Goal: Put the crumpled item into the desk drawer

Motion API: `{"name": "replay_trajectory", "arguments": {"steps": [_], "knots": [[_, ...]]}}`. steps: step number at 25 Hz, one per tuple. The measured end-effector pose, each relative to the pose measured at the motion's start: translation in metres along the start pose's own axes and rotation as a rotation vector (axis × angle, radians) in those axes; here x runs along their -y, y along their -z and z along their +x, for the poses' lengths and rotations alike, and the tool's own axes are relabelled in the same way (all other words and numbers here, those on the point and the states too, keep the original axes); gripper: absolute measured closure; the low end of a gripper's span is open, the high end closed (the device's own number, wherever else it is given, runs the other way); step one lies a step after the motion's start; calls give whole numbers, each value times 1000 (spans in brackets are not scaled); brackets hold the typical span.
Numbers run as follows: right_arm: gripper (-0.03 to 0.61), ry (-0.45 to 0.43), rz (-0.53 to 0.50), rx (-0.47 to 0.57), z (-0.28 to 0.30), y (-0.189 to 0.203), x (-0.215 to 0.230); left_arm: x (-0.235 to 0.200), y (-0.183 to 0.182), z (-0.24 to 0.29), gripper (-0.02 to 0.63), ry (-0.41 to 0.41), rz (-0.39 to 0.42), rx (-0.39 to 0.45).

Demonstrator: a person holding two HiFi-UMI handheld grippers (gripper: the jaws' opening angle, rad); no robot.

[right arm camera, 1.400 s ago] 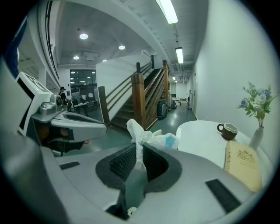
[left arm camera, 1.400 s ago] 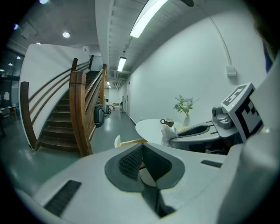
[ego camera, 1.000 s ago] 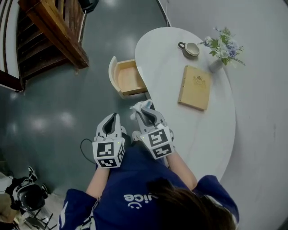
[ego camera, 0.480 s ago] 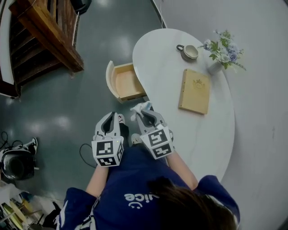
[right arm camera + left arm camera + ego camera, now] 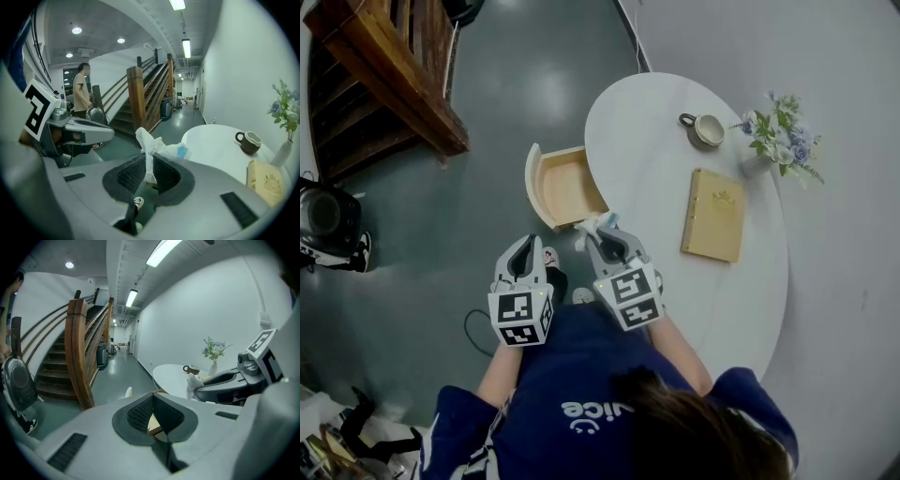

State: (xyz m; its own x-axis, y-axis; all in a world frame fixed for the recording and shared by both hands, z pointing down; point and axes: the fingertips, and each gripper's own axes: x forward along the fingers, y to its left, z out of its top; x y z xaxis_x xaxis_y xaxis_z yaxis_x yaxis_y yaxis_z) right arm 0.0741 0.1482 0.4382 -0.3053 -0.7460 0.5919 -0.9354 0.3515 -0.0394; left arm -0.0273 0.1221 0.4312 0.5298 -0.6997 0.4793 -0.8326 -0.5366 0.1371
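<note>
The right gripper (image 5: 599, 232) pinches the crumpled white tissue (image 5: 592, 221) in its jaws just short of the open wooden drawer (image 5: 565, 184), likely poised to drop it in. The left gripper (image 5: 527, 244), also short of the drawer, has its jaws closed together on nothing, seemingly spare.

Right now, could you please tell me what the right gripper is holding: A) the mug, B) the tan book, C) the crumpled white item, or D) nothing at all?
C: in the right gripper view the right gripper has its jaws pressed on the crumpled white item, which sticks up above them.
</note>
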Motion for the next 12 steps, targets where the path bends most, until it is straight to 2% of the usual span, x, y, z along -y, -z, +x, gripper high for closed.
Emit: {"name": "replay_trajectory", "arguments": {"steps": [12], "knots": [[525,112,63,-45,63,-36,20,-52,-38,69,610,127,42,-9]]}}
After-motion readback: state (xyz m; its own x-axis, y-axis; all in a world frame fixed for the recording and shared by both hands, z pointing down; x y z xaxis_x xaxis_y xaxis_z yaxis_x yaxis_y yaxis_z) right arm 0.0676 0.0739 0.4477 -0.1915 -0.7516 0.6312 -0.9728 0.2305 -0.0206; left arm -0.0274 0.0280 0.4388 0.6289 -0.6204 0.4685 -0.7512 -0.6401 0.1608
